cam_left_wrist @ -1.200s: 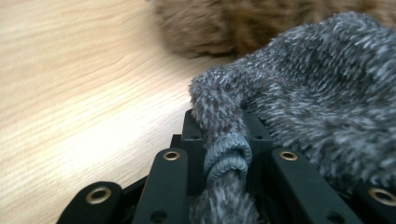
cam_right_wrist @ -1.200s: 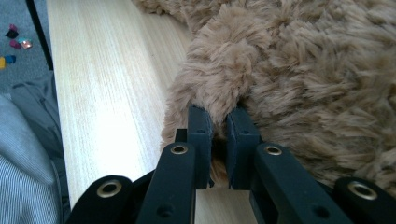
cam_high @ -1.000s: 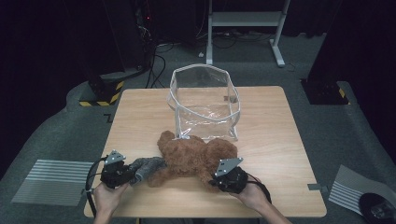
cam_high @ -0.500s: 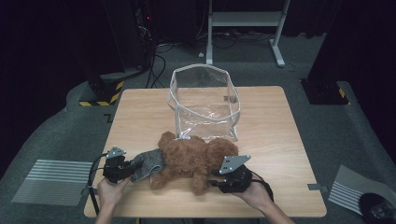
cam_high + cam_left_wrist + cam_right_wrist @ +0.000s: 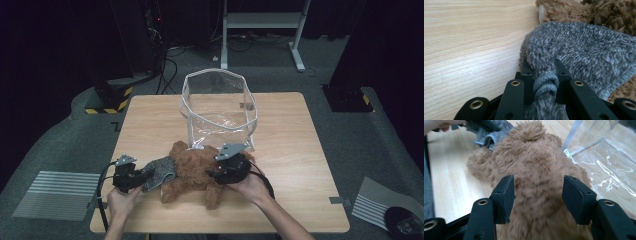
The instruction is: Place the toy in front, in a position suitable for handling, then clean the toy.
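Note:
A brown plush bear [image 5: 192,167] lies on the wooden table [image 5: 300,150] in front of a clear plastic bag [image 5: 220,107]. A grey knit cloth [image 5: 161,170] lies against the bear's left end. My left gripper [image 5: 144,176] is shut on it, and the bunched knit [image 5: 579,55] is pinched between the left gripper's [image 5: 543,65] jaws. My right gripper [image 5: 212,175] hovers over the bear's right side. Its jaws have just been opening and now stand open, the right gripper [image 5: 539,192] straddling the bear's fur [image 5: 536,170] without pressing on it.
The clear bag [image 5: 604,152] stands upright with its mouth open, just beyond the bear. Bare table [image 5: 461,37] stretches to the left of the cloth. Around the table lie dark floor, cables and a metal stand's legs [image 5: 260,20].
My right gripper has let go, opened, and lifted up and leftward over the bear. The bear has shifted a little leftward. My left gripper has kept still, shut on the grey cloth.

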Demonstrator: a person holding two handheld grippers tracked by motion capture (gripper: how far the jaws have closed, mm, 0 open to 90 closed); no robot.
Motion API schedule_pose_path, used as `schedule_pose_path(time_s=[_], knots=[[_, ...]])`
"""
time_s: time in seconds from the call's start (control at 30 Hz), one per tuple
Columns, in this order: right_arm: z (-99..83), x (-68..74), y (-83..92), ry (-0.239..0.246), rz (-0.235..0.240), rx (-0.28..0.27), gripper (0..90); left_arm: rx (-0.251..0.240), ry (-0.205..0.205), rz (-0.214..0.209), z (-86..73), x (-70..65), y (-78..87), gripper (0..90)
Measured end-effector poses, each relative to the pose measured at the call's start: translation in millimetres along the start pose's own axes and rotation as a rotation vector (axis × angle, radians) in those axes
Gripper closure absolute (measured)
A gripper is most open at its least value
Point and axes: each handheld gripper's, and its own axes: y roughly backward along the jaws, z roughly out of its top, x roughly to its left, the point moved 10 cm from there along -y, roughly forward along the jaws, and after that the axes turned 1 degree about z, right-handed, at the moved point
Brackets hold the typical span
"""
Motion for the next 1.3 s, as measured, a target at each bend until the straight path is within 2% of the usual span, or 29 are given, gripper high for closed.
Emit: schedule_pose_path(time_s=[0.1,0.17,0.4,0.53,0.67,0.73,0.77,0.8,0.87,0.97,1.07,1.17,1.23,1.3], knots=[[1.2,0.3,-13.0,0.014,-0.004,0.041,42.3,-0.005,0.007,0.006,0.9,3.1,2.5,75.2],[-0.5,1.1,-17.5,0.026,-0.01,0.066,46.0,-0.009,0.009,0.006,2.7,4.4,3.5,75.2],[-10.0,4.3,-17.5,0.065,0.013,0.118,79.1,-0.021,-0.001,-0.012,11.9,0.1,2.2,75.0],[-12.0,8.6,-17.5,0.099,0.028,0.126,87.2,-0.026,0.015,-0.025,13.8,1.6,1.7,74.8],[-13.5,15.4,-11.0,0.108,0.062,0.12,87.7,-0.023,0.02,-0.028,13.7,3.7,1.3,74.7],[-10.7,16.2,-5.9,0.118,0.055,0.092,84.0,-0.021,0.016,-0.026,14.0,3.9,0.7,74.7],[-7.1,15.8,-2.8,0.114,0.045,0.065,77.8,-0.019,0.016,-0.027,14.3,3.8,0.4,74.7],[-2.9,15.0,-0.6,0.096,0.042,0.039,67.4,-0.021,0.021,-0.03,14.7,3.3,0.0,74.7],[4.5,11.5,-0.8,0.052,0.031,0.023,52.3,-0.017,0.024,-0.034,14.9,3.1,-0.8,74.7],[14.5,8.9,-8.6,0.034,0.027,0.022,40.2,-0.011,0.024,-0.036,14.1,3.5,-2.1,74.7],[23.3,10.0,-22.0,0.025,0.042,0.038,36.5,-0.014,0.027,-0.041,14.7,3.6,-2.3,74.7],[22.9,12.0,-39.4,0.023,0.052,0.092,37.1,-0.012,0.026,-0.041,14.4,3.8,-2.2,74.7],[18.9,13.4,-47.2,0.032,0.056,0.126,46.4,-0.011,0.024,-0.042,14.2,4.3,-2.2,74.7],[15.6,15.7,-48.2,0.045,0.05,0.15,63.0,-0.014,0.028,-0.044,14.8,4.8,-2.3,74.7]])
